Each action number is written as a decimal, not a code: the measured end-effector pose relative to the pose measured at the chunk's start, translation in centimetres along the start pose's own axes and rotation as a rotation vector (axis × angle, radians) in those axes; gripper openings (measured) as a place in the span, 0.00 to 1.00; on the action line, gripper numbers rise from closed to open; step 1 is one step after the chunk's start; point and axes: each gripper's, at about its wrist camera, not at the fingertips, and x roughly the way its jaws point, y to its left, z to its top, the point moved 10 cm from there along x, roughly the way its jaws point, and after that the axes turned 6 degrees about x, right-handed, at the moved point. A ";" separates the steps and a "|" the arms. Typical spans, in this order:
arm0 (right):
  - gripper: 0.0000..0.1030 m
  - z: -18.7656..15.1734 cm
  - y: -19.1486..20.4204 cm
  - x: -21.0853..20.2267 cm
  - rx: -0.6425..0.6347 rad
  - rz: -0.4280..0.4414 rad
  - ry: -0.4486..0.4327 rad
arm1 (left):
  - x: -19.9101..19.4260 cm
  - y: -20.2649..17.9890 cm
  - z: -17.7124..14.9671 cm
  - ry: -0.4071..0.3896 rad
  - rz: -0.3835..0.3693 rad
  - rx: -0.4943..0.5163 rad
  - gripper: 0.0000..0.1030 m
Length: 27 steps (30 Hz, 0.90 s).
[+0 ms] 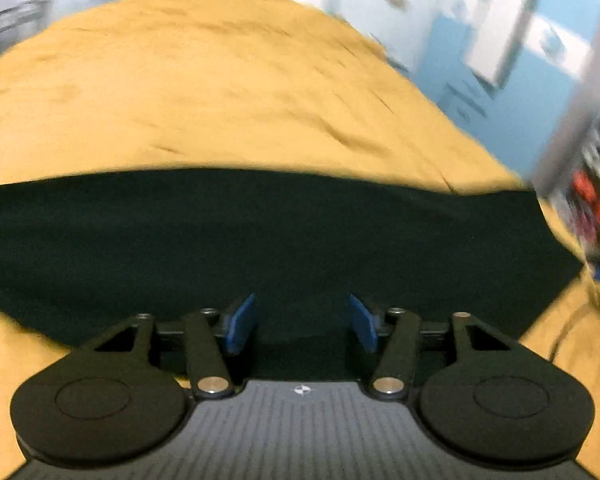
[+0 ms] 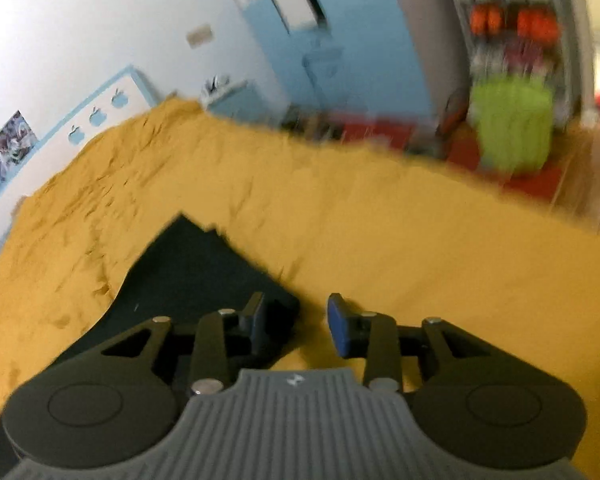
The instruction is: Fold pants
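Dark pants lie flat on a mustard-yellow bedspread, spread as a wide band across the left wrist view. My left gripper is open just above the pants, holding nothing. In the right wrist view a folded end of the pants lies at lower left on the bedspread. My right gripper is open over the corner of the pants, its left finger above the dark cloth and its right finger above the bedspread. Both views are motion-blurred.
A blue and white wall with a low headboard stands beyond the bed. A lime-green bag and red items sit on the floor past the bed's right edge, below shelves.
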 end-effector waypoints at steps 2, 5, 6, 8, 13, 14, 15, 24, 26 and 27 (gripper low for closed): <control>0.31 -0.9 3.0 -1.6 -0.059 0.079 -0.015 | -2.5 5.6 -0.1 -0.039 0.043 -0.124 0.74; 0.32 -4.9 10.1 -2.7 -0.184 0.233 0.055 | -5.5 15.3 -1.6 -0.083 0.127 -0.353 0.77; 0.32 -6.4 12.5 -3.0 -0.227 0.275 0.074 | -6.3 18.5 -2.3 -0.092 0.162 -0.425 0.77; 0.35 -9.9 17.8 -3.7 -0.322 0.368 0.113 | -7.8 23.8 -3.6 -0.112 0.208 -0.553 0.77; 0.38 -20.1 30.1 -5.6 -0.515 0.540 0.210 | -9.4 33.5 -6.2 -0.140 0.237 -0.770 0.79; 0.38 -22.4 32.4 -6.0 -0.564 0.553 0.213 | -9.1 35.0 -6.8 -0.130 0.243 -0.795 0.79; 0.38 -24.0 34.3 -6.3 -0.604 0.555 0.211 | -8.8 36.0 -7.2 -0.123 0.255 -0.810 0.79; 0.38 -31.7 42.1 -4.8 -0.647 0.534 0.262 | -6.2 38.7 -6.6 -0.064 0.349 -0.658 0.79; 0.38 -32.3 42.9 -4.3 -0.651 0.531 0.269 | -5.6 38.9 -6.1 -0.061 0.353 -0.630 0.84; 0.38 -32.9 43.7 -4.0 -0.655 0.532 0.269 | -5.3 39.1 -5.9 -0.061 0.355 -0.617 0.85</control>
